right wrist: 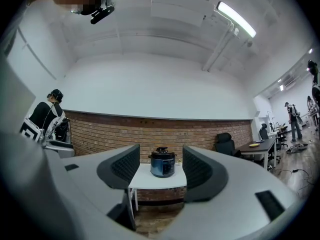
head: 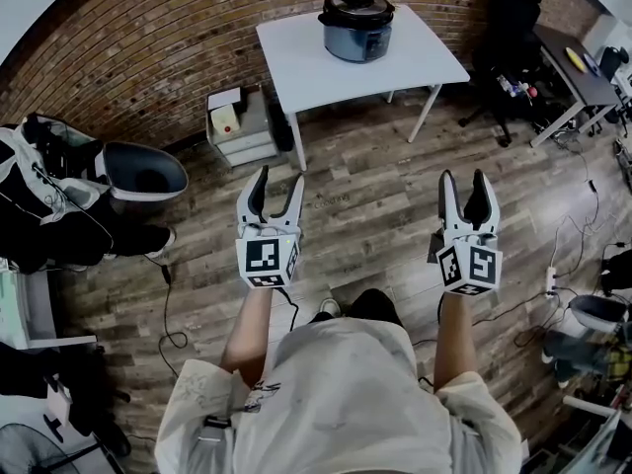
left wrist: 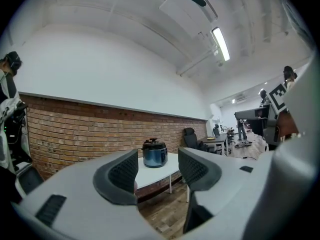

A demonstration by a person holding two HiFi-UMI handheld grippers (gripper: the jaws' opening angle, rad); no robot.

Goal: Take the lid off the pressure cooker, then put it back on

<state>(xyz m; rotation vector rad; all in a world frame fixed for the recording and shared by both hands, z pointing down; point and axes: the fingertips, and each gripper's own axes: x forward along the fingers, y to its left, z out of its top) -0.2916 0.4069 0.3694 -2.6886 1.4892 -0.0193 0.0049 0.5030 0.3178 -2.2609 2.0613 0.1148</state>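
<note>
A dark blue pressure cooker (head: 356,30) with its black lid (head: 356,4) on stands on a white table (head: 296,67) against the brick wall, well ahead of me across the wooden floor. My left gripper (head: 278,178) and right gripper (head: 464,178) are held out level in front of the person, side by side, far short of the table. Both are open with nothing between their fingers. The left gripper view frames the pressure cooker (left wrist: 154,155) between the open left gripper (left wrist: 157,171) jaws. In the right gripper view the pressure cooker (right wrist: 163,164) sits beyond the open right gripper (right wrist: 161,173).
A small white drawer unit (head: 242,126) stands left of the table. A grey tub (head: 143,173) and dark bags lie at the left. A black office chair (head: 513,18) and a desk (head: 578,67) are at the right. Cables and a power strip (head: 551,282) lie on the floor.
</note>
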